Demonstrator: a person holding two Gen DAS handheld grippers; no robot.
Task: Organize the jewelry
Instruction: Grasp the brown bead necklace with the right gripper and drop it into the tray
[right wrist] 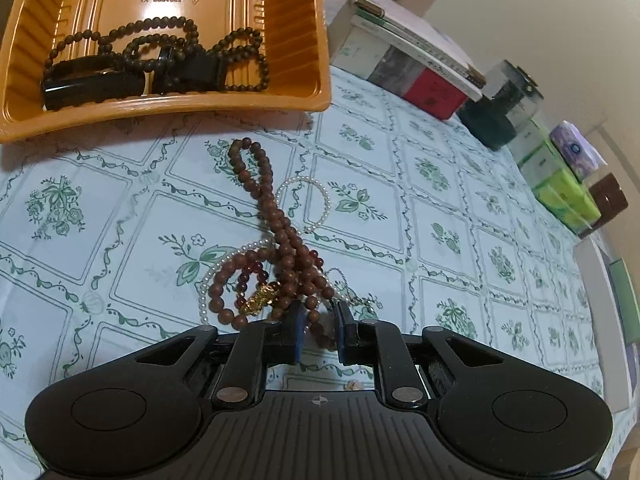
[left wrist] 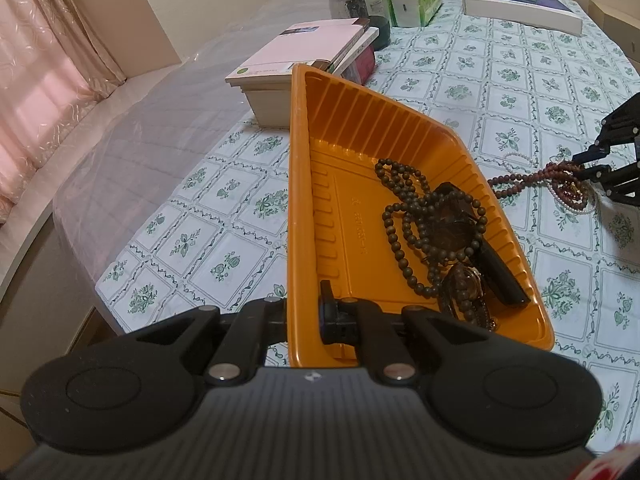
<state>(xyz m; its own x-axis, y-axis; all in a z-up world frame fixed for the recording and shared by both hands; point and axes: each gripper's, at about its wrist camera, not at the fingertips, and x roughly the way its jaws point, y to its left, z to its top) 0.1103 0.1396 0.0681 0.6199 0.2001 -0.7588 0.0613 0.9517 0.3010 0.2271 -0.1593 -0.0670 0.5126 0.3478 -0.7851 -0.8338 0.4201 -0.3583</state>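
Right wrist view: right gripper (right wrist: 318, 330), tilted steeply down, jaws slightly parted and straddling a loop of the reddish-brown bead necklace (right wrist: 280, 232), seemingly not yet pinched, tangled with a pearl strand (right wrist: 320, 196) on the floral tablecloth (right wrist: 440, 216). Left gripper (left wrist: 304, 316) clamps the wall of the orange tray (left wrist: 360, 120), which holds a dark bead strand (left wrist: 404, 208). Step: pickup; next, close and lift trayward.

Your left gripper (left wrist: 305, 314) is matte black: a ribbed body with a small round crosshair mark at its middle, two broad rounded lobes each with a shallow circular recess, and linkage arms pinned by silver-headed screws. Your right gripper (right wrist: 318, 330) is the same build, its pads (right wrist: 297, 334) dark blue on the inner faces, the screws coppery.
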